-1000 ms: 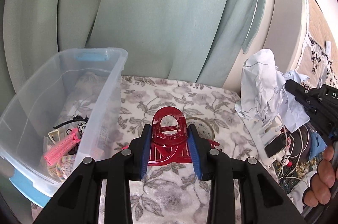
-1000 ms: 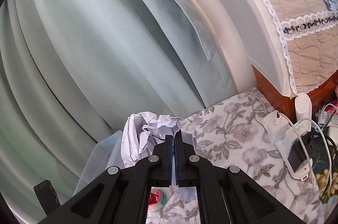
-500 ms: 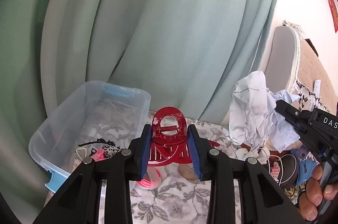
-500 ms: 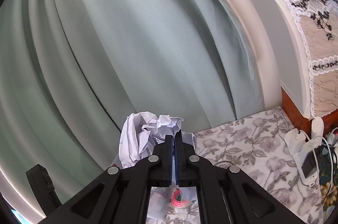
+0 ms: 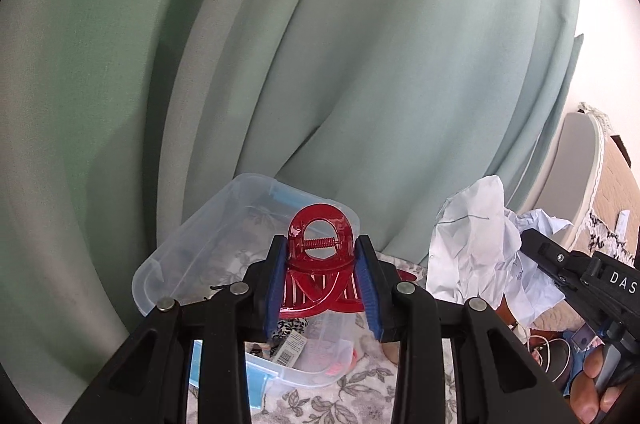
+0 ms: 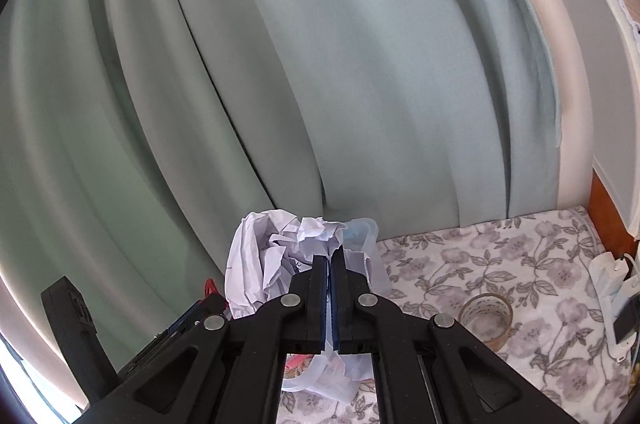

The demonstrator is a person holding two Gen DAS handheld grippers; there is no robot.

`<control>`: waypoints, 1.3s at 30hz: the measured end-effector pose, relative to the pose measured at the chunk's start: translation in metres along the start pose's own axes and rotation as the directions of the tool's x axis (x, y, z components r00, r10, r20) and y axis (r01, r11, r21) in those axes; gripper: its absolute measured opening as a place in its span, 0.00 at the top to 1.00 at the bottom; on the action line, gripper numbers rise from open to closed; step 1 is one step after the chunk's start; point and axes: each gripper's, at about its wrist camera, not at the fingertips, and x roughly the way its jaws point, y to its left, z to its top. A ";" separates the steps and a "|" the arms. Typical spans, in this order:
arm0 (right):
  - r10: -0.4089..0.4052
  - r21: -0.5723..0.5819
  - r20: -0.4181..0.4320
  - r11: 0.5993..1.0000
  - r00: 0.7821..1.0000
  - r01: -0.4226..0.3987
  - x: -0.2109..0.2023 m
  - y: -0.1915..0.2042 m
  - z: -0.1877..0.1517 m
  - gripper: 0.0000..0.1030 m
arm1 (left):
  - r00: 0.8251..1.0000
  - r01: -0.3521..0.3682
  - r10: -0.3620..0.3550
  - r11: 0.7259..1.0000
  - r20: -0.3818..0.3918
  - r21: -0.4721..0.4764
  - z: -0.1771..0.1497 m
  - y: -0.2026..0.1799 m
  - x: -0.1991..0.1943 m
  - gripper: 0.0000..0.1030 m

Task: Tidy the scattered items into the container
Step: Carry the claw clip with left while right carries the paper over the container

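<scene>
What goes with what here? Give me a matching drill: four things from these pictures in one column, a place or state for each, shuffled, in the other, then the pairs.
Things
1. red hair claw
2. crumpled paper
3. tape roll
4. clear plastic bin

Places or states
A. lying on the floral cloth, untouched
B. clamped in the shut right gripper
C. sitting on the cloth by the green curtain, small items inside
D. gripped between the blue pads of the left gripper

Pairs: 1-D, 2-B, 3-A, 4-C
</scene>
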 end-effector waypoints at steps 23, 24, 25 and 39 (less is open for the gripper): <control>0.012 -0.046 -0.204 0.999 0.979 -0.022 0.099 0.020 -0.035 0.98 | 0.992 -0.092 0.081 0.988 -0.092 -0.124 -0.009 0.063 0.050 0.66; 0.014 -0.044 -0.212 0.999 0.977 -0.024 0.103 0.020 -0.036 0.98 | 0.992 -0.095 0.084 0.988 -0.095 -0.125 -0.009 0.064 0.052 0.66; 0.014 -0.043 -0.217 0.999 0.976 -0.024 0.106 0.020 -0.037 0.98 | 0.991 -0.099 0.087 0.987 -0.098 -0.126 -0.010 0.065 0.054 0.66; 0.055 -0.075 -0.349 0.993 0.936 -0.086 0.152 0.022 -0.056 0.88 | 0.980 -0.137 0.111 0.979 -0.167 -0.152 -0.019 0.063 0.085 0.49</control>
